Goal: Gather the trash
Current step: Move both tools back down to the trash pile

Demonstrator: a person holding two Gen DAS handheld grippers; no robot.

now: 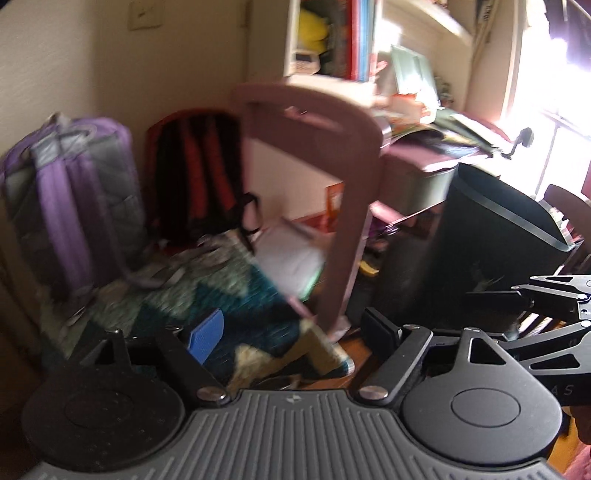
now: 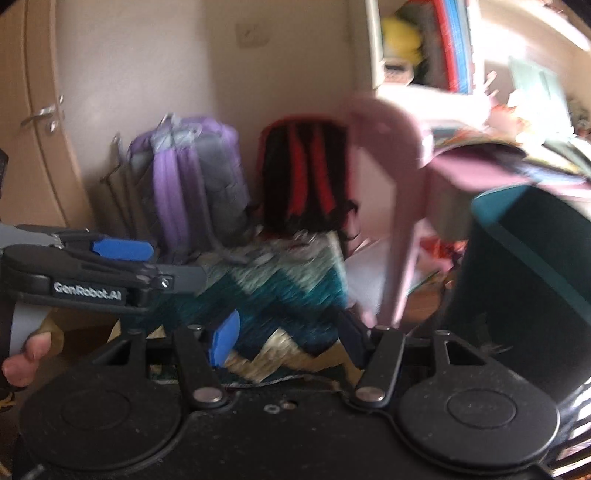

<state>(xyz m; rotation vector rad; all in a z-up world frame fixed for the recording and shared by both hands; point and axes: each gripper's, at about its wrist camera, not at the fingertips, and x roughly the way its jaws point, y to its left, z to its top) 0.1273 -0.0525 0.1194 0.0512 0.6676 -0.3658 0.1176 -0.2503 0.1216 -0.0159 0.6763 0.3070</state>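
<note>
A purple and grey backpack [image 1: 70,199] stands far left against a cream wall [image 1: 74,55]. To its right is a black backpack [image 1: 199,166] with red stripes and red edging. A blanket [image 1: 221,306] in the middle shows a zigzag pattern of teal, dark blue, pale grey-green and tan. The chair [image 1: 347,184] is dusty pink. On the right the bin [image 1: 476,240] is black with a thin teal band. The left tongs [image 1: 291,334] carry a blue pad. On the far shelf [image 1: 291,44] sits something yellow [image 1: 312,29].

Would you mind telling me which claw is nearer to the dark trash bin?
Right. The right claw sits just beside the dark trash bin; the left claw is farther off, with the right one between.
</note>
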